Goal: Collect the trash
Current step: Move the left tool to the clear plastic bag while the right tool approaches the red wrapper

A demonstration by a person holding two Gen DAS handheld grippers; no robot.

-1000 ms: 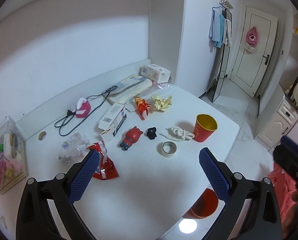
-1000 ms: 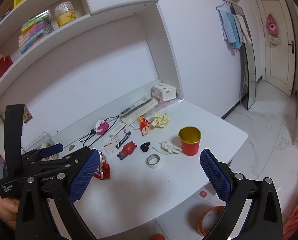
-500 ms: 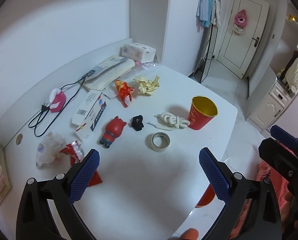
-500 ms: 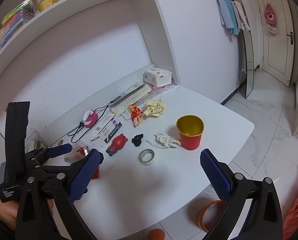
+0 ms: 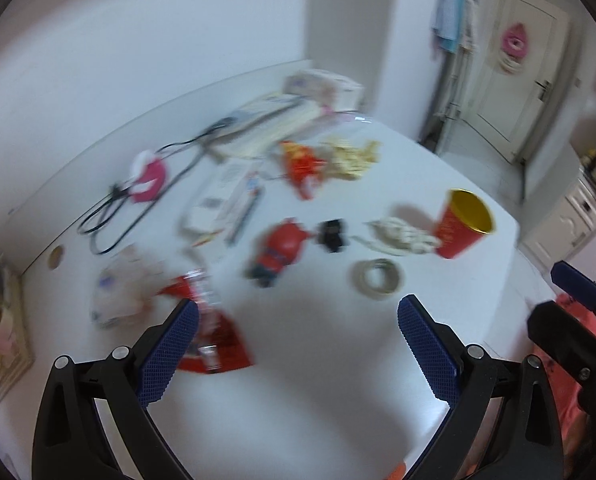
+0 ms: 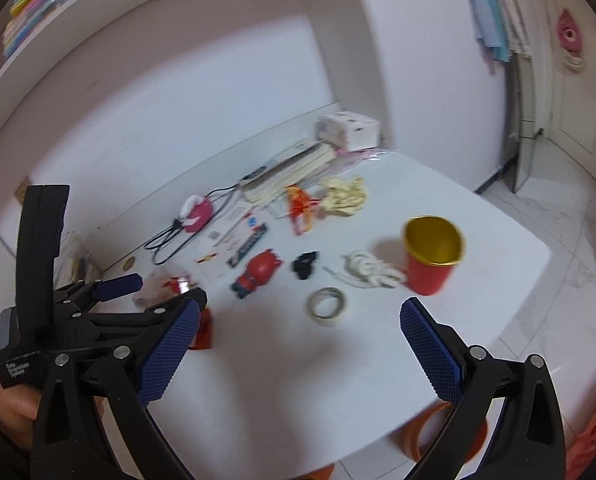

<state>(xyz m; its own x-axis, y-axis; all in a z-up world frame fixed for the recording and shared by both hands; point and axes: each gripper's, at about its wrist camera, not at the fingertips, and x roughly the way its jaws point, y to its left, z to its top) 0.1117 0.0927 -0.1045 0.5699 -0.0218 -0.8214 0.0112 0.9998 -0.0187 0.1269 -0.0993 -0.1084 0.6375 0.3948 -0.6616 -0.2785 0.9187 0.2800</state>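
A white table holds scattered items. A red foil wrapper lies near my left gripper's left finger, beside a crumpled clear wrapper. Farther off are crumpled yellow paper, an orange-red wrapper, a red and gold cup, a tape roll, a white rope and a red toy. My left gripper is open and empty above the table's front. My right gripper is open and empty; the cup and tape roll lie ahead of it. The left gripper also shows in the right wrist view.
A white box, a pink gadget with black cable, books and a tissue box sit near the back wall. An orange bin stands on the floor under the table's front edge. The left view is blurred.
Both grippers have moved closer to the table and tilted down, so the items look larger. Both stay open and empty. Nothing on the table has moved.
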